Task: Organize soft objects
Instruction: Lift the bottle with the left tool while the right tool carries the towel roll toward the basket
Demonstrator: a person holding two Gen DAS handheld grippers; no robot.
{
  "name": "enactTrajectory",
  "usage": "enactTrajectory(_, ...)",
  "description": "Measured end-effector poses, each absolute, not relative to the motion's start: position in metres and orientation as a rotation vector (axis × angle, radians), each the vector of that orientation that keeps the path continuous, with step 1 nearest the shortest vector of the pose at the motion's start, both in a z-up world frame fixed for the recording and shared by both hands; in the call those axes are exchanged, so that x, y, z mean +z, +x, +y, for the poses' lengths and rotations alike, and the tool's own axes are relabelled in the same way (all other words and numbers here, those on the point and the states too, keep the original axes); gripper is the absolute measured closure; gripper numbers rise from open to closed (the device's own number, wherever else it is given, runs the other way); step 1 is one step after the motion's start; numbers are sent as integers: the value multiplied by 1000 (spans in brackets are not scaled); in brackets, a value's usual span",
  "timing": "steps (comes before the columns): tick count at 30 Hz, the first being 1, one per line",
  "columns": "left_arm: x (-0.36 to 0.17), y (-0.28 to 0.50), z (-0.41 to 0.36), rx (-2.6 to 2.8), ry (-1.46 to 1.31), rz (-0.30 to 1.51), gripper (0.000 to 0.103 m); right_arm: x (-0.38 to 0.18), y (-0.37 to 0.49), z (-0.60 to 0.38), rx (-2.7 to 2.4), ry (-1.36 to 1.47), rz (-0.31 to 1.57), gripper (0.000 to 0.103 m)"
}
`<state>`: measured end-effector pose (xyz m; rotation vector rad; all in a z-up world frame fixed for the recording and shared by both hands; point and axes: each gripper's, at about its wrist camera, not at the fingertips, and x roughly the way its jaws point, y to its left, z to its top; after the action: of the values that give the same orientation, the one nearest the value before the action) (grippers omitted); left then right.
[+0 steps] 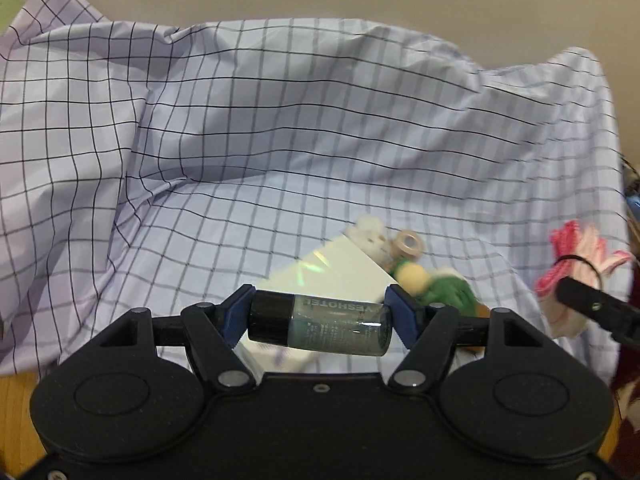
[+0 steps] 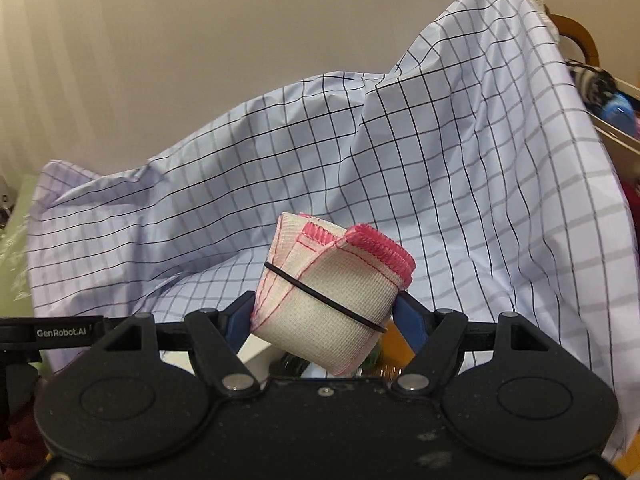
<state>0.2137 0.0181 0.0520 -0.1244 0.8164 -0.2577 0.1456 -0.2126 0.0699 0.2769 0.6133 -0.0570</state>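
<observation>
The rolled cloth, white with pink stitched edges and a black band around its middle, sits tilted between the blue pads of the right gripper, which is clamped on it from both sides. It is held up off the checked sheet, with the pink hem uppermost. From the left wrist view the same cloth shows at the far right, blurred, with the black tip of the right gripper under it.

The left gripper is closed on a small bottle lying crosswise between its pads, black cap toward the left pad and clear smoky body toward the right one. The printed label reads upside down.

Just beyond the bottle, on the sheet, lies a white box, one corner pointing away. Along its far right edge are several small things close together: a white plush toy touching the box, a beige tape roll just beside it, and a green and yellow soft toy nearer the gripper. All are blurred.

The sheet is draped and creased, rising in folds against a plain beige wall. In the right wrist view a wooden-edged bin shows at the right border with a blue object and a striped one in it; I cannot tell what they are.
</observation>
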Motion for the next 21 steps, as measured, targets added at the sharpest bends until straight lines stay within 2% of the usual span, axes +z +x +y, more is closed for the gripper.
enactTrajectory(7, 47, 149, 11, -280, -123, 788, 37, 59, 72, -201, -54, 299, 591, 30)
enactTrajectory(21, -15, 82, 0, -246, -164, 910, 37, 27, -16, -181, -57, 367, 612, 30)
